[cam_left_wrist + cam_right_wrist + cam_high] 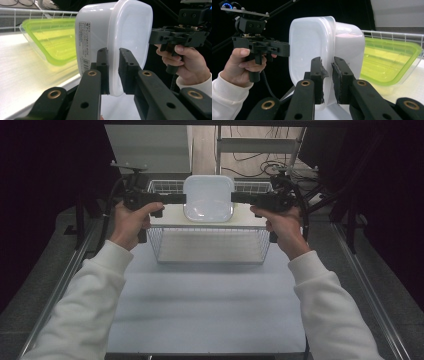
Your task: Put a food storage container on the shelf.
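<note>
The white, square, lidded plastic container (208, 198) hangs above the wire basket (210, 245) toward 12 o'clock on the table (200, 305), pinched at its rim from both sides. The left tool (182, 198) clamps its 9 o'clock edge, and the right tool (235, 197) clamps its 3 o'clock edge. A lime-green translucent plastic container (47, 40) lies just behind it.

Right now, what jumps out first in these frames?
A white lidded container held up on edge over the wire basket, the left gripper and right gripper each clamped on the rim at opposite sides. Behind it, a lime-green clear container sits on the pale shelf.
</note>
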The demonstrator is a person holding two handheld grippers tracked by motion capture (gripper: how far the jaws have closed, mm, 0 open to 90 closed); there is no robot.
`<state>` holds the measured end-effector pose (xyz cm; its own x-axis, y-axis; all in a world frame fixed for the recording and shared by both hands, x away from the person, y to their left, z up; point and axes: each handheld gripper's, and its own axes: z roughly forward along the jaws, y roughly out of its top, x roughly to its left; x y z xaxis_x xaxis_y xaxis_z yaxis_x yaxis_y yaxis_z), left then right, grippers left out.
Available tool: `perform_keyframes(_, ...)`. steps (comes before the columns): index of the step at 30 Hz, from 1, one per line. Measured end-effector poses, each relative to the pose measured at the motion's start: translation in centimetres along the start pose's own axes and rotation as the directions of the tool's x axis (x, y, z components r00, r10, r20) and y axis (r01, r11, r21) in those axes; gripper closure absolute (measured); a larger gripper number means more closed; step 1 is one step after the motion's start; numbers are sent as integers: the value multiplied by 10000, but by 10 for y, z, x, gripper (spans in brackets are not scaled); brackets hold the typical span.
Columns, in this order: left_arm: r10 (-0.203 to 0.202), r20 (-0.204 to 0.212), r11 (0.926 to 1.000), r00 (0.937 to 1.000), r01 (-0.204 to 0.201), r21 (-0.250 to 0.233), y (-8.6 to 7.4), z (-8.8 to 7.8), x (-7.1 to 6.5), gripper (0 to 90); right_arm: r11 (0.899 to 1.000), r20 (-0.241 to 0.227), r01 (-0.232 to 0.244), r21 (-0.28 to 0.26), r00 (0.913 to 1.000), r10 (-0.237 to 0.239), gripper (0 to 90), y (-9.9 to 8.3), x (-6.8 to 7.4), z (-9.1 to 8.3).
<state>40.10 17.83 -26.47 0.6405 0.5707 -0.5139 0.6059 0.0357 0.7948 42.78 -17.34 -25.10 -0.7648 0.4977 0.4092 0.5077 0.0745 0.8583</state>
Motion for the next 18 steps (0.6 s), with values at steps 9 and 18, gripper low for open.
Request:
perform_keyframes(9, -236, -2, 9997, 9997, 236, 2, 25, 11, 14, 793, 9997, 156, -195, -125, 9997, 197, 786, 20, -14, 7)
perform_keyframes(18, -826, 302, 9964, 9961, 821, 193, 43, 25, 35, 796, 9959, 163, -897, -73, 9958, 898, 786, 37, -36, 17)
